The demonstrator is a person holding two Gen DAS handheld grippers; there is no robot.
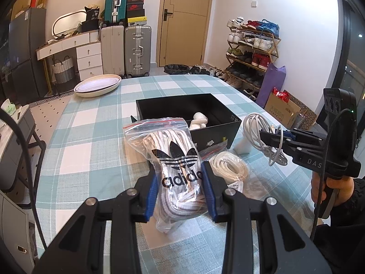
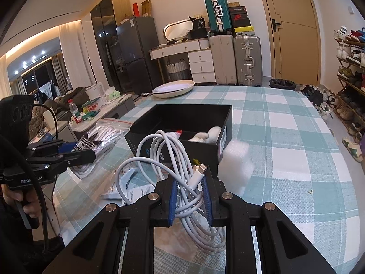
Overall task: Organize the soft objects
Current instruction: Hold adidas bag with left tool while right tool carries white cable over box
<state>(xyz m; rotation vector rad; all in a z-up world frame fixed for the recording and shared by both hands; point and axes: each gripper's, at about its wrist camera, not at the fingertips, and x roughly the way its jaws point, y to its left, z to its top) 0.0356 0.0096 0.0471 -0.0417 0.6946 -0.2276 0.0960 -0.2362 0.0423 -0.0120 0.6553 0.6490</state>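
Observation:
My left gripper [image 1: 180,182] is shut on a clear zip bag of white Adidas laces [image 1: 175,159], held over the checked tablecloth in front of a black box [image 1: 212,134]. My right gripper [image 2: 189,196] is shut on a coiled white charging cable [image 2: 173,159], raised just short of the black box [image 2: 224,134]. The box holds a small white soft toy [image 2: 209,134]. In the left wrist view the right gripper [image 1: 271,139] and cable [image 1: 255,130] are to the box's right. In the right wrist view the left gripper [image 2: 75,154] and bag [image 2: 100,137] are at left.
A second bag of white cord [image 1: 230,169] lies right of the held bag. White foam [image 2: 237,164] sits against the box's near right corner. Stacked oval plates [image 1: 98,85] stand at the far left edge of the table. Papers [image 2: 134,191] lie beneath the cable.

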